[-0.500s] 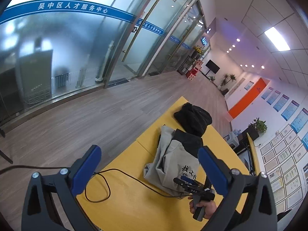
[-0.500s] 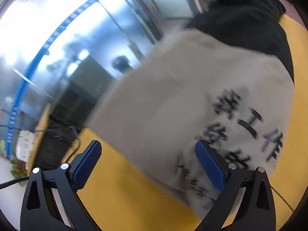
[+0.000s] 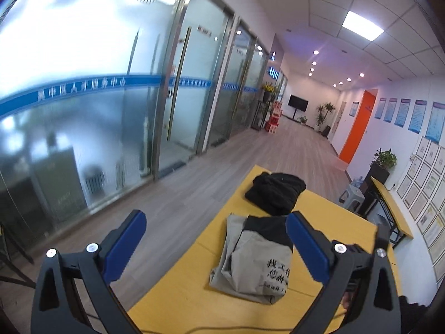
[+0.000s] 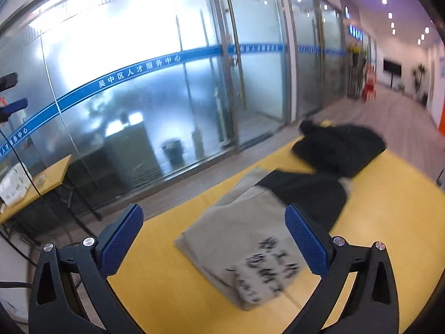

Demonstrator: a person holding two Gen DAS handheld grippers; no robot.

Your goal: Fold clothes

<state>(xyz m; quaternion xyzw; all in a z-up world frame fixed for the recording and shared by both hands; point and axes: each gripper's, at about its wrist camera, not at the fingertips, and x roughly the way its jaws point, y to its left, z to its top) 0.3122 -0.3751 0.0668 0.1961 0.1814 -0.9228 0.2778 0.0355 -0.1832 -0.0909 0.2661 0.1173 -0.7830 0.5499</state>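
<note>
Both grippers, left gripper point(image 3: 215, 246) and right gripper point(image 4: 214, 240), hang wide apart holding nothing above the folded grey-and-black cloth jacket point(image 3: 254, 261) on the yellow wooden table point(image 3: 178, 292), so I would come down slowly and pinch only an edge.

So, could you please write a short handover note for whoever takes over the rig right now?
Left gripper: open, empty, raised above the table.
Right gripper: open, empty, also raised.
Grey garment with black printed lettering lies folded in a compact bundle on the yellow table.
Black garment sits behind it in a loose heap.
Done: the grey one looks folded.
Left: probably the black one.
</note>
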